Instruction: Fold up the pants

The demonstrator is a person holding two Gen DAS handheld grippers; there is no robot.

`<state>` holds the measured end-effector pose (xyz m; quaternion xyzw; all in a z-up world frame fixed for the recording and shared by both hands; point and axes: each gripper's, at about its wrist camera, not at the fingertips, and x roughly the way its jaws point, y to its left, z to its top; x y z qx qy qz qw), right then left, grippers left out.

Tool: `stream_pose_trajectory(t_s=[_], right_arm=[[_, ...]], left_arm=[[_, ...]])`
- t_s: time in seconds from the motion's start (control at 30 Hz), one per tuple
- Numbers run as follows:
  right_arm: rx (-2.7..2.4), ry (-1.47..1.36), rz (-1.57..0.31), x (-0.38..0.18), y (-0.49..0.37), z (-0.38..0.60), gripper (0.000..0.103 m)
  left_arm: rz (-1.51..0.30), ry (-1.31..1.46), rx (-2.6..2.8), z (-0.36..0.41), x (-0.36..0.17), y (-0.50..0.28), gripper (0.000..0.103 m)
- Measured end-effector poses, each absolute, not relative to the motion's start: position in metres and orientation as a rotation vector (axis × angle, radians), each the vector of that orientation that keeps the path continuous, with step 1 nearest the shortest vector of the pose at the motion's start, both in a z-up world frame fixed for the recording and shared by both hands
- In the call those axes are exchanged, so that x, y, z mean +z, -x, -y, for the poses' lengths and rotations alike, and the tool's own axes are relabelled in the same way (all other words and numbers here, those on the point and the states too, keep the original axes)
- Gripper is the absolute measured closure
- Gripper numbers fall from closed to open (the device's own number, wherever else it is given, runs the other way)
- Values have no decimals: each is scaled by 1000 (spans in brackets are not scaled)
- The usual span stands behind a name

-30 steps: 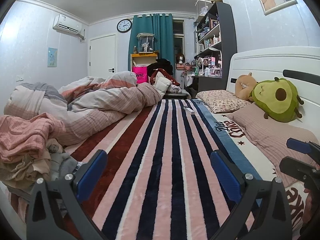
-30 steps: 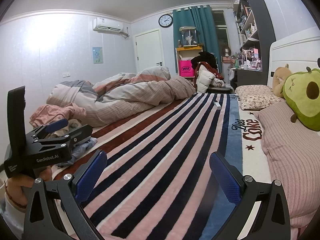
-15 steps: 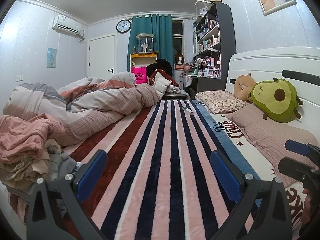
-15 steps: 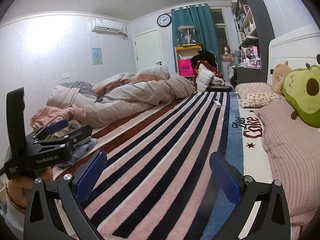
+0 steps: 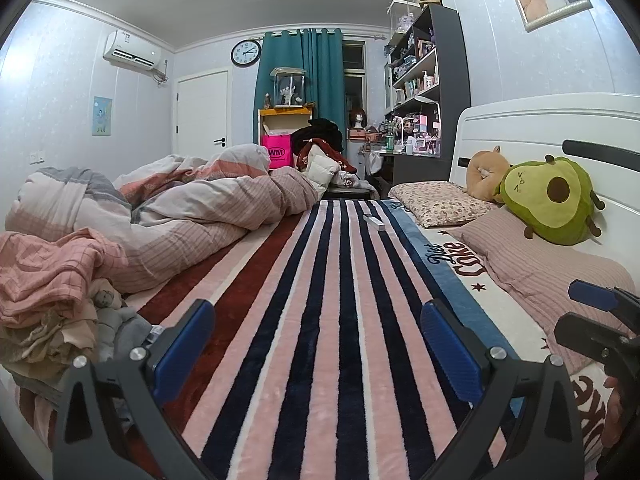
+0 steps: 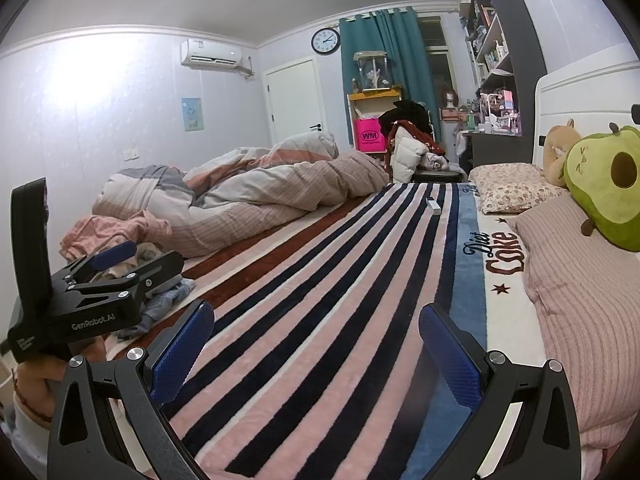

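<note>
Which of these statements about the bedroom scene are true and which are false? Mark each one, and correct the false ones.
1. The left gripper is open with nothing between its blue-padded fingers. True.
2. The right gripper is shut on a piece of cloth. False: it is open and holds nothing.
3. The green avocado-shaped plush toy lies at the white headboard, on the ribbed pink pillow. True.
4. The pile of crumpled clothes lies in the middle of the striped fleece blanket. False: it sits at the blanket's left edge, next to the bunched pink and grey duvet.
5. The round black-rimmed wall clock hangs right of the teal curtain. False: it hangs left of it.
</note>
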<state>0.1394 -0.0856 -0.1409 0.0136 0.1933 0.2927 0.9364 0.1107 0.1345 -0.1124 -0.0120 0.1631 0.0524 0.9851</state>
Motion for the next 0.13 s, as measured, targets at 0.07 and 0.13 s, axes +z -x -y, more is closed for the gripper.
stream_pose_trajectory(t_s=[0.07,0.13], right_arm=[[598,-28,-395,-141,-139,85,1],[597,-27,-394,-141,-139,85,1]], left_arm=[[-331,23,103,-134,-113,-111,1],[-342,20,109,-135,-113,-113,1]])
